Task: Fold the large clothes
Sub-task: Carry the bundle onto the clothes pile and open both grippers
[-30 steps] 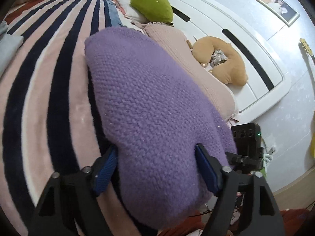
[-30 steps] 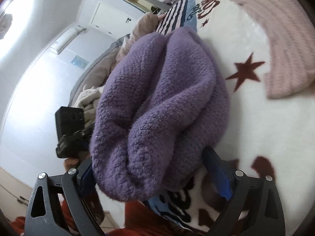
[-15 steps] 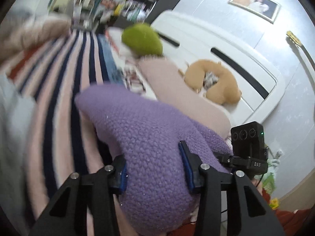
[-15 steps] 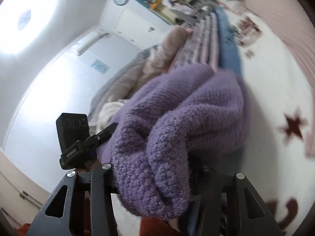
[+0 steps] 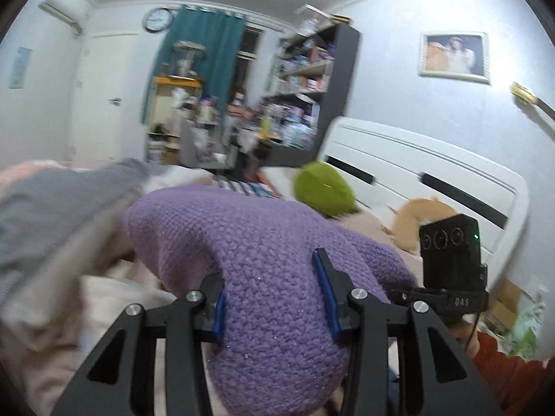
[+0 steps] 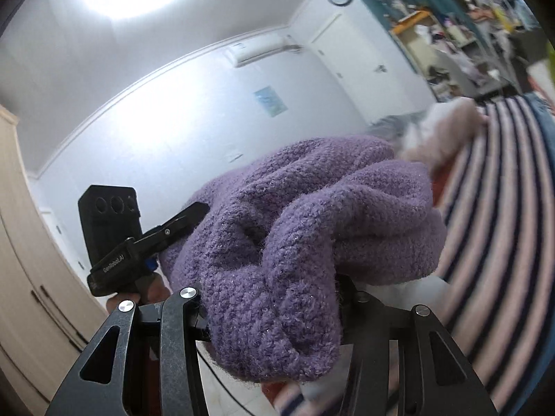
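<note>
Both grippers have swung upward since the earlier frame, so I now see walls and shelves rather than bedding. My left gripper (image 5: 274,298) pinches the purple knit sweater (image 5: 263,253), bunched between its blue pads. My right gripper (image 6: 274,298) clamps another thick fold of it, held above the striped blanket (image 6: 496,215).
</note>
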A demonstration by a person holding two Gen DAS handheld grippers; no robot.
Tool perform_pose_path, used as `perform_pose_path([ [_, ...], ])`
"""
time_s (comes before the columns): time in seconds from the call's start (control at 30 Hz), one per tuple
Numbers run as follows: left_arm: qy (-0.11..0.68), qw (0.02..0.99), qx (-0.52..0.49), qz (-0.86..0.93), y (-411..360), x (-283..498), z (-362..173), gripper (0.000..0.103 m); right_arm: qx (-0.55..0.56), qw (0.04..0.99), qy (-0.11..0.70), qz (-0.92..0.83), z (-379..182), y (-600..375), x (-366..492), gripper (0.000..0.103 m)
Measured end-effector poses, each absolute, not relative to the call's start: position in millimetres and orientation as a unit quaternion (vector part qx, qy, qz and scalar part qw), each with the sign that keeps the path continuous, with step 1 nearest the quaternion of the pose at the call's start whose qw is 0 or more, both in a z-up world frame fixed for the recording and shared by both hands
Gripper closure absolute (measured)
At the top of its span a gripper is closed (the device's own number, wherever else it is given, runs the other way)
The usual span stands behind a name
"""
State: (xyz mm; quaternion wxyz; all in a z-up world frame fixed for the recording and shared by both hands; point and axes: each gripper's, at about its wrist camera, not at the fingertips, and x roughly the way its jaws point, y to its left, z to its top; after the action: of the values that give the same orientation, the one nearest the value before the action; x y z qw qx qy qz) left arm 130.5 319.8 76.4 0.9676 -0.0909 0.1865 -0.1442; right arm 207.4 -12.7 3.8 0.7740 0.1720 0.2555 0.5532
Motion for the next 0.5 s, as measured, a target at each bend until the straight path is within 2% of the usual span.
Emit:
perform_pose_path([
  [0.13,0.235,0.961,-0.124,-0.072,395.8,149.8,50.0,0.063,0.167,0.755,0.306,0.556,-18.7,67.3,228.5,0.063],
  [0.27,0.332,0.934,-0.134,-0.008,440.8,169.9,-29.2,0.059,0.146,0.725,0.403,0.538,-93.2,131.7,245.7,0.062],
  [0.4,0.305,0.932,-0.194,-0.033,472.5,150.1,-55.9,0.055,0.132,0.71,0.398,0.566,-115.2,145.4,242.4,0.061],
  [0.5,0.309,0.933,-0.183,-0.018,467.3,154.7,-52.8,0.054,0.109,0.719,0.398,0.559,-108.0,154.7,240.5,0.061],
])
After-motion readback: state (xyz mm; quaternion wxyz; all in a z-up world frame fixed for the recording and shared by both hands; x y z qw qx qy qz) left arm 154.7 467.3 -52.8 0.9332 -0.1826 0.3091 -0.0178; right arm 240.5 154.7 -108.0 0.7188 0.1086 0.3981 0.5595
